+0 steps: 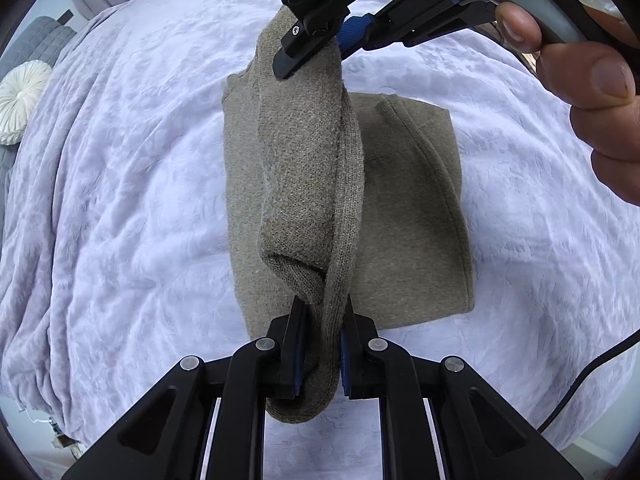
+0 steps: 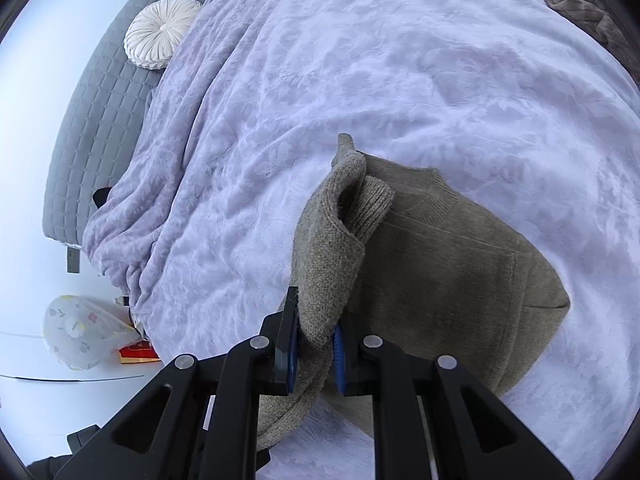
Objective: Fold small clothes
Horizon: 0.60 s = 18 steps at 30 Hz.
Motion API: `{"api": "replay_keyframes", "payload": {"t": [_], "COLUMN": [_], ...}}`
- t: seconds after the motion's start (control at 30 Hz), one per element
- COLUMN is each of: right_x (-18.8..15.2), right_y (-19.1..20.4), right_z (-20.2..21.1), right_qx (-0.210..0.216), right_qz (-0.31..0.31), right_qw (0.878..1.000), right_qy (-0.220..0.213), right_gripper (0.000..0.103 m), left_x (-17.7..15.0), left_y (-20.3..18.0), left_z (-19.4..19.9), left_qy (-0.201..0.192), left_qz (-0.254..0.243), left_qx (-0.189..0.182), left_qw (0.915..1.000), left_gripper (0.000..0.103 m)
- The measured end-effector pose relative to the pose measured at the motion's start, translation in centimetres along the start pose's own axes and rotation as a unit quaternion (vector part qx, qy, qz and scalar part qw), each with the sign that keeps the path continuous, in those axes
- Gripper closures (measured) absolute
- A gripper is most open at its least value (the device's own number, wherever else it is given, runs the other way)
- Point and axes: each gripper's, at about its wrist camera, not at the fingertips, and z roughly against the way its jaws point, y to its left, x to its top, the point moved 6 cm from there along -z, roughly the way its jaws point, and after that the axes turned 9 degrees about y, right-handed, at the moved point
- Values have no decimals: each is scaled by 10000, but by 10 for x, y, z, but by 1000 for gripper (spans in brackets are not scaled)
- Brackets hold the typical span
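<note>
An olive-brown knit sweater (image 1: 416, 208) lies partly folded on a bed. Its lifted edge (image 1: 308, 184) is stretched between my two grippers above the flat part. My left gripper (image 1: 324, 320) is shut on the near end of that raised ribbed edge. My right gripper (image 1: 316, 52), held by a hand (image 1: 592, 80), is shut on the far end at the top of the left wrist view. In the right wrist view the right gripper (image 2: 316, 344) pinches the sweater's (image 2: 452, 264) lifted fold (image 2: 328, 252), with a ribbed cuff (image 2: 372, 204) hanging beside it.
A pale lilac textured blanket (image 1: 132, 200) covers the bed (image 2: 360, 60). A round white pleated cushion (image 2: 160, 38) rests on a grey quilted headboard (image 2: 92, 120) at the left. A brown blanket (image 2: 580, 0) shows at the far right. A floral lampshade (image 2: 80, 332) stands beside the bed.
</note>
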Motion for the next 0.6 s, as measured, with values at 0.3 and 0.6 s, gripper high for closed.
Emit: {"api": "replay_keyframes", "payload": {"t": [0.3, 0.6], "right_x": [-14, -22], "right_y": [-24, -41], "right_z": [4, 8], "right_qx": [16, 37], "right_qz": [88, 181], "right_qw": [10000, 9998], "right_qy": [40, 4], "right_gripper": [88, 88], "left_x": [-1, 4], "left_y": [-23, -45], "left_z": [-13, -20], "left_qy": [174, 268], "left_qz": [-262, -441], "left_qx": [104, 112], "left_qw": [9995, 9986], "left_gripper": [88, 88]}}
